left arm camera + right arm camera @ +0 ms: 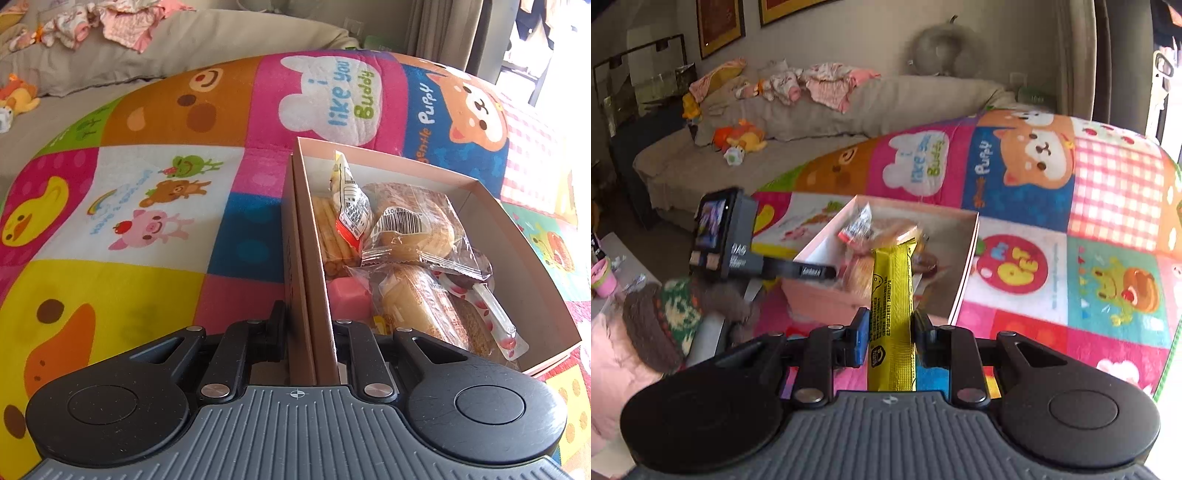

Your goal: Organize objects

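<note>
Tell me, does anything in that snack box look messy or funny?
A bit messy, yes. In the box the wrapped snacks lie heaped crookedly, and one white packet leans up on its end. The left gripper pinches the box's side wall, and the right gripper holds a yellow bar not packed yet.

You face a beige sofa (812,122) strewn with clothes (827,86) and plush toys (742,138). Framed pictures (718,26) hang above. Cartoon play mat (1108,206) covers the floor; daylight enters right, past curtains (1075,55).
</note>
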Demonstrator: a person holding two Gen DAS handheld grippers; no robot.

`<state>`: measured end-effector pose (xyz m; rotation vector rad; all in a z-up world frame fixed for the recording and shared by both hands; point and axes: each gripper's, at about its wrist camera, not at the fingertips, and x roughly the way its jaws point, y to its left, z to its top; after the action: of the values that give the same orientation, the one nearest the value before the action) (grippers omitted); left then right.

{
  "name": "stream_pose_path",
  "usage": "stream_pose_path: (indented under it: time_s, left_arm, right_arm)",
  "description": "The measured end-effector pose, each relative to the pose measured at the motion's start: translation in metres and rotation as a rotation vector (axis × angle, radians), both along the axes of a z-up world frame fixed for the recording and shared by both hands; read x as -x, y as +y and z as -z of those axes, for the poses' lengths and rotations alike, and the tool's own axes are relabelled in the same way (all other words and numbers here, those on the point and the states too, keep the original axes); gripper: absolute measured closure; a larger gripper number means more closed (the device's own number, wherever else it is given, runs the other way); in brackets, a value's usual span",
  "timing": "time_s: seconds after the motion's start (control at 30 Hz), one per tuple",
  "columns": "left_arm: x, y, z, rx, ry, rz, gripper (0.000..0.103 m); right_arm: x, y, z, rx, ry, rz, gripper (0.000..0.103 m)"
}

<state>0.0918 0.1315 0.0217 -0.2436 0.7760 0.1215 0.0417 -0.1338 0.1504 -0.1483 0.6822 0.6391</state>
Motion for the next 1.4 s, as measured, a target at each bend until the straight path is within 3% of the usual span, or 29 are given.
stream_pose_path:
  time_s: [0.3,0.37,0.43,0.5,0.57,0.8,0.93,1.0,1.07,1.13,1.17,1.3,1.4]
  left_arm:
    - [0.001,0.003,0.000,0.012,-0.005,0.008,0.086]
    - [0.001,0.003,0.000,0.014,-0.006,0.012,0.086]
    - [0.001,0.003,0.000,0.013,-0.008,0.012,0.086]
    - [0.001,0.003,0.000,0.017,-0.008,0.002,0.086]
    - [0.001,0.000,-0.001,0.012,-0.004,-0.004,0.087]
    - [-0.016,-0.019,-0.004,0.003,0.030,-0.006,0.087]
    - [-0.052,-0.037,-0.006,0.002,0.045,0.046,0.087]
    - [-0.080,-0.040,-0.004,-0.006,0.048,0.060,0.088]
    - [-0.107,-0.039,-0.005,-0.050,0.055,0.069,0.080]
    - [-0.124,-0.037,-0.003,-0.117,0.041,0.124,0.062]
    - [-0.128,-0.033,-0.002,-0.133,0.031,0.155,0.059]
    - [-0.132,-0.022,0.002,-0.120,0.001,0.155,0.057]
    - [-0.105,-0.032,-0.010,-0.183,-0.110,0.091,0.061]
  right_arm:
    - [-0.088,0.053,0.024,-0.015,0.027,0.146,0.078]
    - [-0.096,0.055,0.035,0.011,0.030,0.191,0.074]
    - [-0.089,0.050,0.042,0.019,0.027,0.163,0.074]
    - [-0.073,0.043,0.047,0.037,-0.001,0.125,0.066]
    - [-0.054,0.035,0.051,0.050,-0.021,0.086,0.051]
    - [-0.007,0.002,0.078,0.050,-0.011,0.003,0.045]
    - [-0.019,0.005,0.098,0.102,-0.059,0.060,0.045]
    - [-0.043,0.004,0.102,0.082,-0.035,0.098,0.042]
    - [-0.067,0.005,0.105,0.056,-0.024,0.150,0.041]
    - [-0.082,0.011,0.108,0.095,-0.087,0.209,0.041]
    - [-0.090,0.013,0.110,0.108,-0.106,0.233,0.041]
    - [-0.111,0.010,0.114,0.066,-0.050,0.254,0.040]
    - [-0.101,0.001,0.118,0.075,-0.062,0.293,0.019]
